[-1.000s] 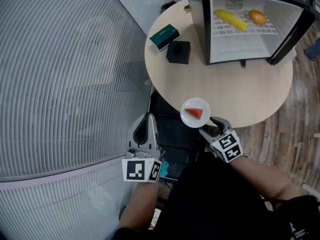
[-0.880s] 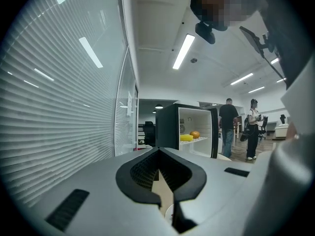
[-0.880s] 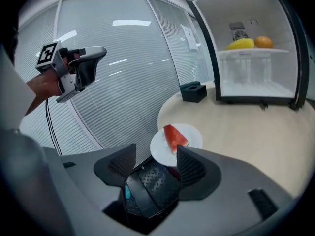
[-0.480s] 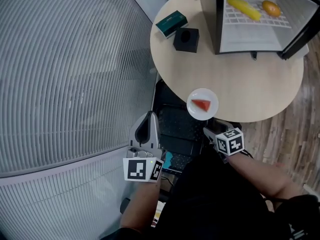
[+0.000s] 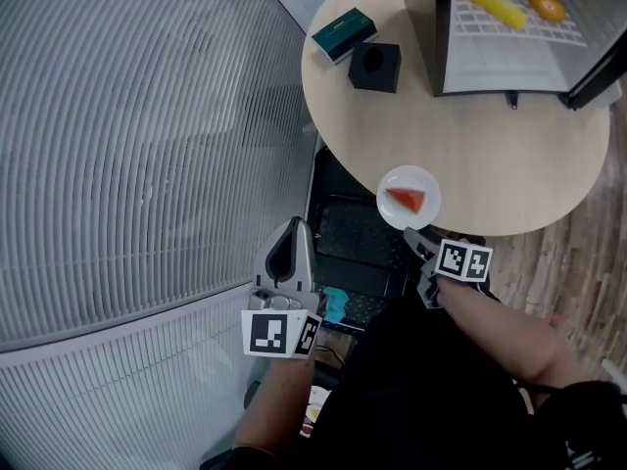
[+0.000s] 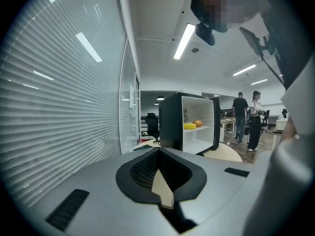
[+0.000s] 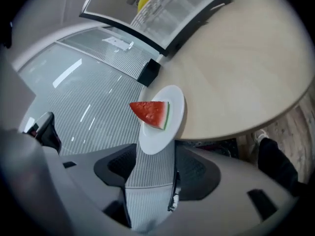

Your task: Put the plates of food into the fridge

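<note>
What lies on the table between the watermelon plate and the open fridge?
Nothing: in the head view, only bare tabletop separates the plate from the fridge.

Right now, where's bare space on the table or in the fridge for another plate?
Biggest bare patch: table between the plate of watermelon and the open fridge, out to the right rim. The fridge floor under the shelf is bare too. Crowded: the shelf, with yellow food and an orange; the table's far left, with green box and black box.

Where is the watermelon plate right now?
In the head view, the plate sits on the round table's near edge, just ahead of the right tongs.
</note>
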Tool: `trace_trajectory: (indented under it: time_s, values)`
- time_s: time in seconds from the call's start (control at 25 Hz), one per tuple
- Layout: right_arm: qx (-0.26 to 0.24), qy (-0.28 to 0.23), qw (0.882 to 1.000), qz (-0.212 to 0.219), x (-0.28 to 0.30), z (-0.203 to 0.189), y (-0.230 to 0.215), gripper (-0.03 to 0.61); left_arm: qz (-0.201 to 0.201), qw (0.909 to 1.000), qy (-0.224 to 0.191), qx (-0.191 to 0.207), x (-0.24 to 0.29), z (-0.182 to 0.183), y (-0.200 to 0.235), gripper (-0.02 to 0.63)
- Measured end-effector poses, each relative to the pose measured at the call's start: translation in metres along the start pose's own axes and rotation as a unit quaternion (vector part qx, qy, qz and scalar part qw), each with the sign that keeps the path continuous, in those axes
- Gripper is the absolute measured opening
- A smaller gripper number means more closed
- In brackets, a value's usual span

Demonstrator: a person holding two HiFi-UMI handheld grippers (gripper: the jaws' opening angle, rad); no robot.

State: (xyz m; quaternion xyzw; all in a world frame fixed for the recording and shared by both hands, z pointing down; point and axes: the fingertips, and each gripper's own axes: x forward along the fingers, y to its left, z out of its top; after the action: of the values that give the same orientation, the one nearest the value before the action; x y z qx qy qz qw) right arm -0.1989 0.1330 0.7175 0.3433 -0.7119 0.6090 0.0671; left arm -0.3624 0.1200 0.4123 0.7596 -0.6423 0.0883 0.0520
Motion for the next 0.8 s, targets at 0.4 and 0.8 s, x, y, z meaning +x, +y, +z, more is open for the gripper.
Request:
trace_trajectory:
  time_s: [0.4, 0.8]
  values:
    - [0.046, -0.009, 0.999, 0.003, 0.021, 0.006, -0.004, 0.106, 0.005, 0.9999, 0.008, 0.01, 0.003, -0.001, 0.006, 0.005]
    - [0.051, -0.032, 0.997, 0.048, 0.013, 0.03, 0.016, 0.018, 0.001, 0.9999, 0.008, 0.013, 0.01, 0.005, 0.01, 0.005]
